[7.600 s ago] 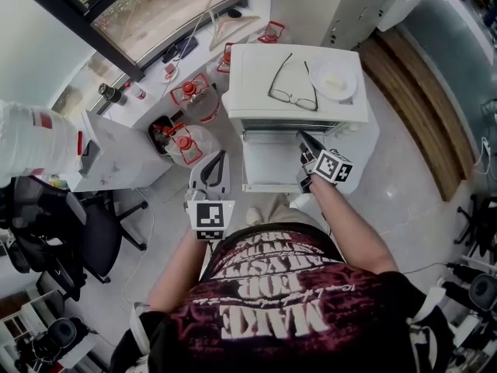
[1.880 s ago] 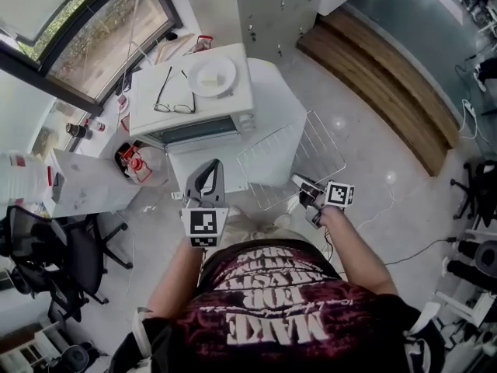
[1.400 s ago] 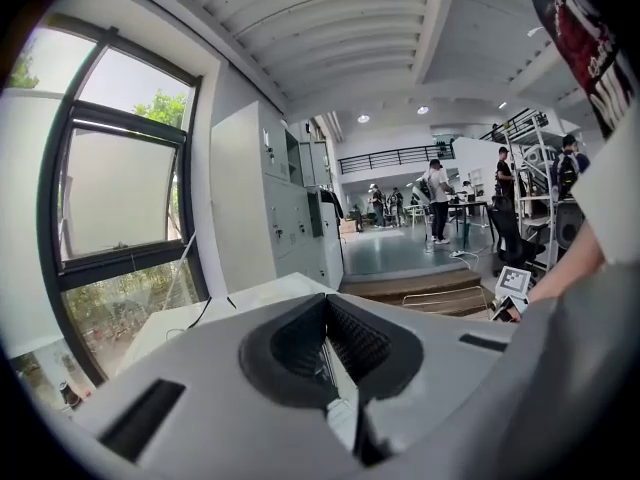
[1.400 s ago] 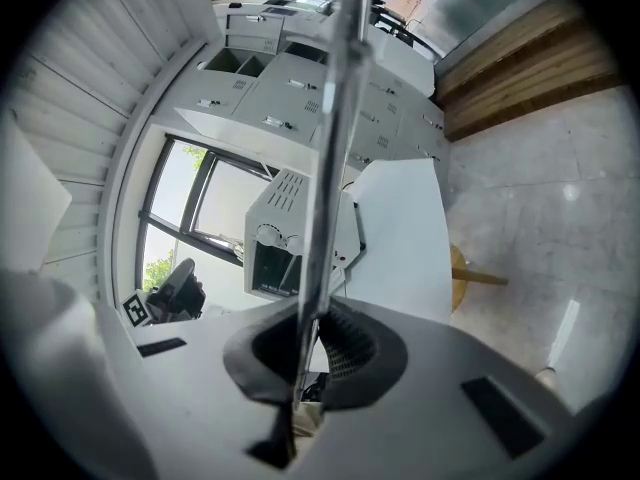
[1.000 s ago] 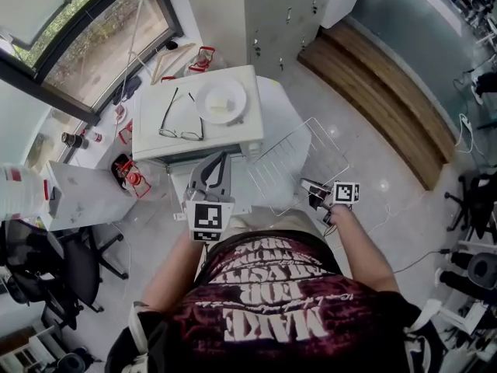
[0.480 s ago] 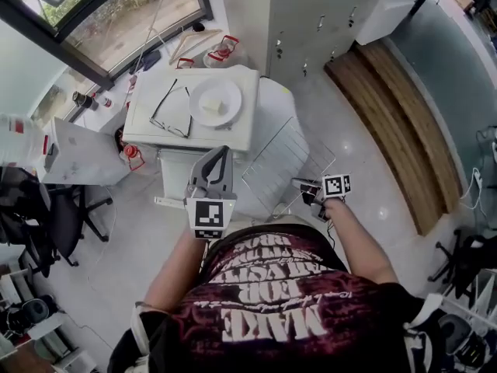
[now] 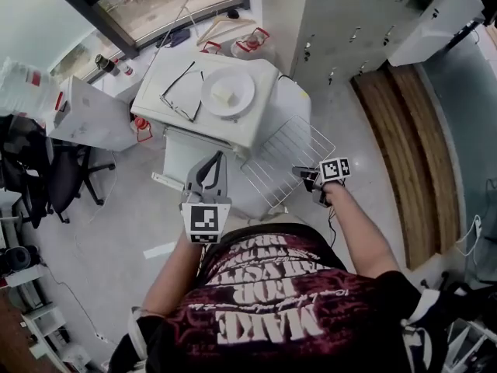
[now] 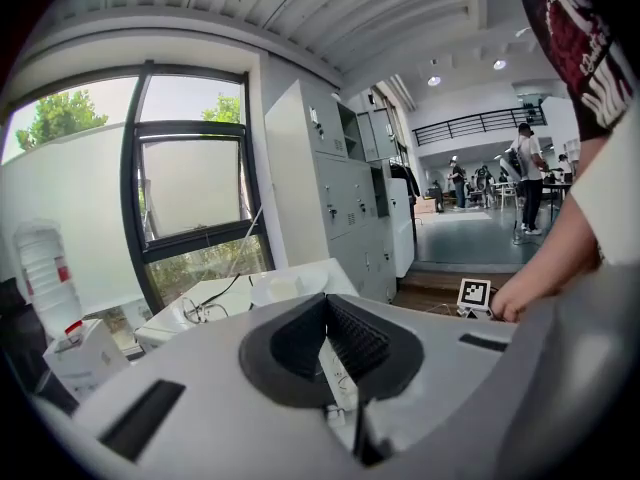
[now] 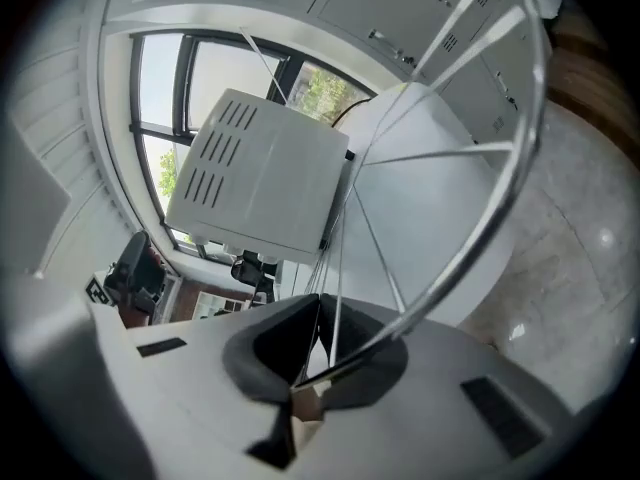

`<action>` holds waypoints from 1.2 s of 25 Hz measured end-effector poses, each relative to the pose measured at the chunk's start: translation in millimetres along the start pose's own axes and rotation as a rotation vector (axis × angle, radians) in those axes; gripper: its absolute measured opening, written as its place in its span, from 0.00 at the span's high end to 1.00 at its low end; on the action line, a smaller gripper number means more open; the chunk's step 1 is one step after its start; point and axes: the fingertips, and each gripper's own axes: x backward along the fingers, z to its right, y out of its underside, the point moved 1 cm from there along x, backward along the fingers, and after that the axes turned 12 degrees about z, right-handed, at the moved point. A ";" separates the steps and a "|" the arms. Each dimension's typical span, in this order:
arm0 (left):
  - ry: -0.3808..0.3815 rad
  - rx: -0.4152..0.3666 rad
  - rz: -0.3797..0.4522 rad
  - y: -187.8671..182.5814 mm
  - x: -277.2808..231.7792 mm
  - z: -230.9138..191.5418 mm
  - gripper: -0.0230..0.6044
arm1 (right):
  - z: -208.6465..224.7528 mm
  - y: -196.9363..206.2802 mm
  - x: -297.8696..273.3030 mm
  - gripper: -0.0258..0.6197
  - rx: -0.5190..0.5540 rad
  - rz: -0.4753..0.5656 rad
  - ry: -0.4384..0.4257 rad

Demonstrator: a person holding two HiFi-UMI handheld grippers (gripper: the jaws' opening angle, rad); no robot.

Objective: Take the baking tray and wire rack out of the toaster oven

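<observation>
My right gripper (image 7: 301, 175) is shut on the near edge of the wire rack (image 7: 286, 158), which hangs tilted in the air just right of the white toaster oven (image 7: 203, 123). In the right gripper view the rack's rim wire (image 9: 452, 273) runs down into the closed jaws of the right gripper (image 9: 318, 338), with the oven's vented side (image 9: 260, 178) behind. The oven door (image 7: 177, 171) hangs open at the front. My left gripper (image 7: 217, 158) is shut and empty in front of the oven; its pads meet in the left gripper view (image 8: 326, 308). No baking tray shows.
Glasses (image 7: 182, 92) and a white plate (image 7: 227, 93) lie on the oven's top. Grey lockers (image 7: 357, 14) and a wooden step (image 7: 404, 146) stand to the right. A white box (image 7: 87, 115) and an office chair (image 7: 39, 177) are at the left.
My right gripper has carried the rack down and in beside the oven's right side. The left gripper has shifted slightly and stayed shut. The head view has swung round.
</observation>
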 end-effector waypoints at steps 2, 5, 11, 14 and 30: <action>-0.031 -0.002 -0.014 2.8 5.7 -2.2 0.95 | 7.5 -6.0 -5.1 0.95 0.023 -0.054 0.011; -0.068 -0.003 -0.030 5.7 12.6 -3.8 0.95 | 16.7 -18.0 -6.7 0.95 0.056 -0.098 0.021; -0.099 0.000 -0.062 14.9 19.3 1.6 0.95 | 31.8 -43.3 -12.0 0.95 0.110 -0.115 0.066; -0.097 -0.009 -0.067 14.7 17.4 5.1 0.95 | 38.3 -49.9 -16.3 0.93 0.108 -0.124 0.082; -0.011 -0.033 -0.074 10.9 -0.4 26.3 0.95 | 64.6 -72.1 -27.4 0.61 0.307 -0.125 0.405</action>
